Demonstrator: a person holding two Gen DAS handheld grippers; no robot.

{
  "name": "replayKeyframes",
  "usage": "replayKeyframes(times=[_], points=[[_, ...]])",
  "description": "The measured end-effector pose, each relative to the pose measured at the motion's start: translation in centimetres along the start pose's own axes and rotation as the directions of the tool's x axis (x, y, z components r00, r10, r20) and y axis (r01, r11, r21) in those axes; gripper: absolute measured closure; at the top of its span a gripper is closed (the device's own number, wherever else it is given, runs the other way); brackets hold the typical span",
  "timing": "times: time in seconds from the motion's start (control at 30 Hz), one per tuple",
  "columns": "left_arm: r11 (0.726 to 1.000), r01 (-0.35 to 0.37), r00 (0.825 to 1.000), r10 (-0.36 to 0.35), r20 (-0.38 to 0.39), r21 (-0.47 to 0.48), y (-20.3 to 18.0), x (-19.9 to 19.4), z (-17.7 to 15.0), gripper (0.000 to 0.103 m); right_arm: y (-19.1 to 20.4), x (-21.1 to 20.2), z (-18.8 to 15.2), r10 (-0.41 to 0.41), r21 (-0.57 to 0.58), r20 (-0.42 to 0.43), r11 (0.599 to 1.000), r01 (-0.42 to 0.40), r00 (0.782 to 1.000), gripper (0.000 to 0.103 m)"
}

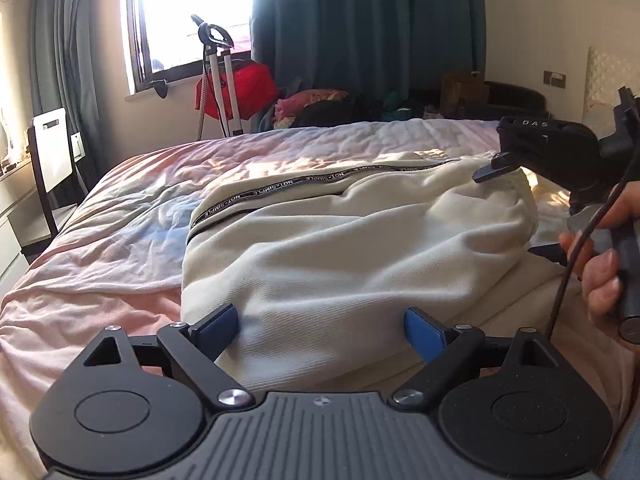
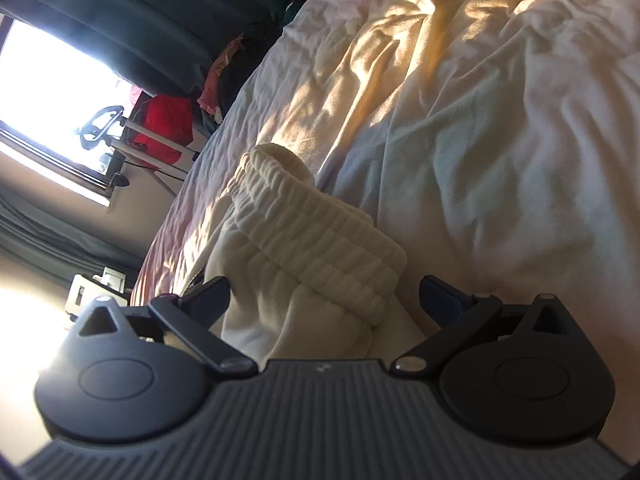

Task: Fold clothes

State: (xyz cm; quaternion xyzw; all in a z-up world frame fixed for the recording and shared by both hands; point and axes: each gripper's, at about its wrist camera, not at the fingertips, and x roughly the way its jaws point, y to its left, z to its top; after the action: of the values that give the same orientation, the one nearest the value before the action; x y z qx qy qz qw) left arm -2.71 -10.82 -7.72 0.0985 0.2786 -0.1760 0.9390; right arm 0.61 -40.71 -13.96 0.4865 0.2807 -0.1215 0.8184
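Cream sweatpants (image 1: 340, 240) with a black lettered side stripe lie folded on the pink bed sheet (image 1: 120, 208). My left gripper (image 1: 322, 330) is open, its blue pads (image 1: 218, 326) straddling the near edge of the pants. My right gripper (image 2: 326, 300) is open around the ribbed elastic waistband (image 2: 320, 232) of the pants. In the left wrist view the right gripper (image 1: 496, 170) shows at the right, held in a hand (image 1: 600, 264), its fingertip at the waistband end.
A window (image 1: 192, 12) and teal curtains (image 1: 368, 24) stand beyond the bed. A red bag (image 1: 240, 84) on a trolley, a pile of clothes (image 1: 316, 106) and a chair (image 1: 50, 168) are along the far and left sides.
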Motion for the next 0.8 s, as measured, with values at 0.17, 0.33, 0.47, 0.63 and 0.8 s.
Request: replayKeyframes(times=[0.17,0.33,0.47,0.63,0.8], points=[[0.998,0.029,1.0,-0.028,0.003,-0.061,0.9,-0.3,0.1,0.011,0.2,1.2,-0.2,0.023,-0.013,0.001,1.0,-0.023,1.0,0.007],[0.995,0.036,0.999,-0.035,0.012,-0.095,1.4,-0.7,0.2,0.011,1.7,-0.4,-0.3,0.028,-0.113,0.041,0.993,-0.023,0.999,0.036],[0.991,0.043,0.999,-0.04,0.025,-0.123,1.8,-1.1,0.1,0.011,3.2,-2.7,-0.7,0.076,-0.216,0.095,0.975,-0.054,0.993,0.055],[0.985,0.044,0.998,-0.034,0.061,-0.164,2.5,-2.1,0.3,0.012,4.5,-6.2,-0.8,0.16,-0.286,0.178,0.952,-0.105,0.971,0.063],[0.987,-0.006,0.999,0.013,0.039,-0.159,2.4,-2.1,-0.1,0.012,3.1,-6.9,-0.3,0.052,-0.25,0.168,0.968,-0.008,0.984,0.062]])
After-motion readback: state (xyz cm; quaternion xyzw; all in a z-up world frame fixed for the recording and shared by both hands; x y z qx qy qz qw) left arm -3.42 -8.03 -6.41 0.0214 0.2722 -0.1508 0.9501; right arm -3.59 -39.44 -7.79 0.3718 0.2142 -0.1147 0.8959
